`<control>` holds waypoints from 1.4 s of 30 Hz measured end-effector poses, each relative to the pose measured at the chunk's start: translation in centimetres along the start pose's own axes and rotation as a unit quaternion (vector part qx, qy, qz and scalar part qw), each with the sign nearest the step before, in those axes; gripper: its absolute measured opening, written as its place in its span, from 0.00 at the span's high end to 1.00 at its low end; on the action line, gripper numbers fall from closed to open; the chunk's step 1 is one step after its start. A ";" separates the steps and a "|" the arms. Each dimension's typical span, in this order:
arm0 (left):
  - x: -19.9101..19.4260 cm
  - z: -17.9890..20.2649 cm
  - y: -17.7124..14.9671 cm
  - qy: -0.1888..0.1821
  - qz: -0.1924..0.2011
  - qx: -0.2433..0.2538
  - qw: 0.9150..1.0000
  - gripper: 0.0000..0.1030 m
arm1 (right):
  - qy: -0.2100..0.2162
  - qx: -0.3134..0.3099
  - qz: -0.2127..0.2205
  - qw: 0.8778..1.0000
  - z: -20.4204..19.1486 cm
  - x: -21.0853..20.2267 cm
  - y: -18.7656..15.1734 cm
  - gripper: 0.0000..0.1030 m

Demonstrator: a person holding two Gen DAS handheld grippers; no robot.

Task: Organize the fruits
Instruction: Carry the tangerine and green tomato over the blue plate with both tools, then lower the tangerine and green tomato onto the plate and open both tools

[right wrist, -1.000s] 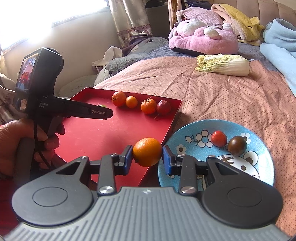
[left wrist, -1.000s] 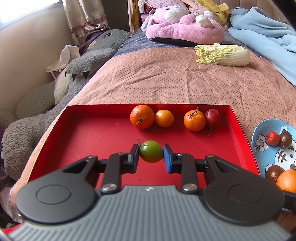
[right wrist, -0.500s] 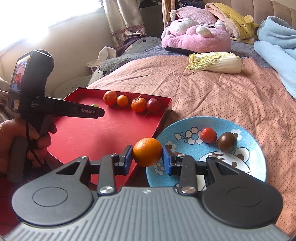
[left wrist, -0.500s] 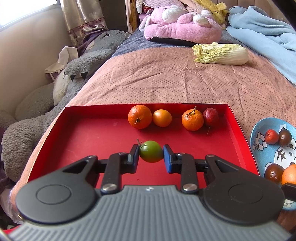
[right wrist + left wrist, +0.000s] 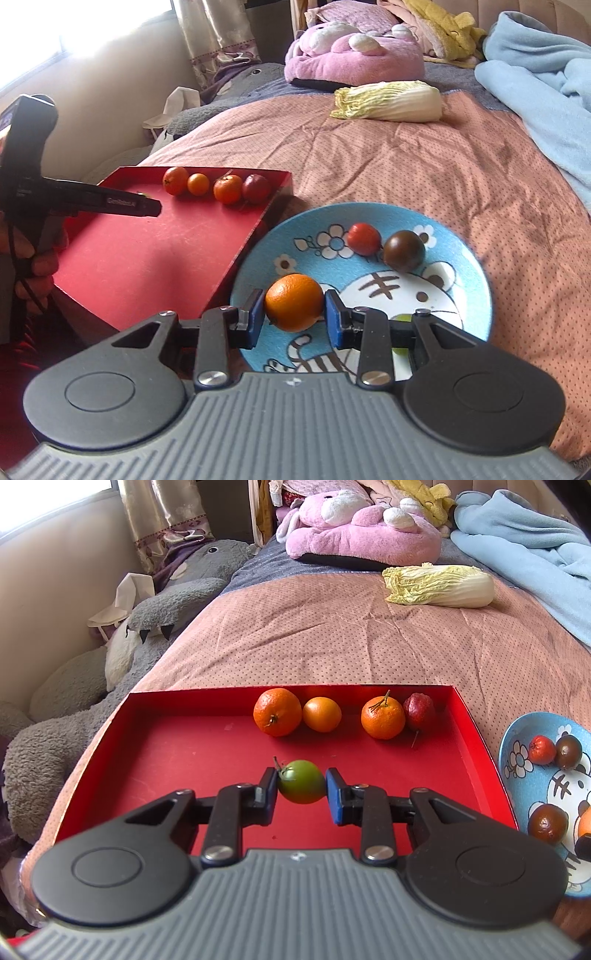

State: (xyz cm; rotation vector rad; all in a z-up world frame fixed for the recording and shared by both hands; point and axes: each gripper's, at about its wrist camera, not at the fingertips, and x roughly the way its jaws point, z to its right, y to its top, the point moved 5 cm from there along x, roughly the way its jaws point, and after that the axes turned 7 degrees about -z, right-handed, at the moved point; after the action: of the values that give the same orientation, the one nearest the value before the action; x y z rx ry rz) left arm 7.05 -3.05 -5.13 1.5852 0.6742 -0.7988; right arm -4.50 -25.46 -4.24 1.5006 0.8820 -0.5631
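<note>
My left gripper (image 5: 301,786) is shut on a green tomato (image 5: 301,781) above the middle of the red tray (image 5: 184,746). Three oranges (image 5: 277,712) and a dark red fruit (image 5: 419,712) line the tray's far wall. My right gripper (image 5: 294,314) is shut on an orange (image 5: 294,307) above the left part of the blue cartoon plate (image 5: 461,258). On the plate lie a red fruit (image 5: 364,238), a dark brown fruit (image 5: 403,251) and a green fruit (image 5: 402,318) half hidden behind my right finger.
Tray and plate sit side by side on a pink dotted bedspread (image 5: 332,638). A napa cabbage (image 5: 439,585) lies farther back, with a pink plush (image 5: 362,535), a blue blanket (image 5: 524,554) and a grey plush (image 5: 92,686) off the bed's left edge.
My right gripper has carried the orange rightward, from over the tray's edge to over the plate. My left gripper with the green tomato has barely moved.
</note>
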 end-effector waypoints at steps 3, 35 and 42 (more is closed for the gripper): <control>0.0 0.1 0.0 0.001 0.000 0.003 1.000 0.70 | -0.005 0.006 -0.001 1.000 0.7 0.1 -0.3 0.61; 0.2 0.7 -0.2 -0.004 -0.004 0.012 1.000 0.70 | -0.091 0.057 0.016 0.994 6.6 2.3 0.8 0.60; 0.2 0.7 -0.2 -0.002 -0.004 0.015 1.000 0.70 | -0.082 0.063 0.035 0.994 6.3 0.8 1.1 0.60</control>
State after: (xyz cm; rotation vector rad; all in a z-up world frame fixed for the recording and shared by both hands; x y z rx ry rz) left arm 6.96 -3.74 -5.50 1.6086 0.6691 -0.8214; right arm -2.20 -31.42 -5.04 1.5674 0.6735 -0.6898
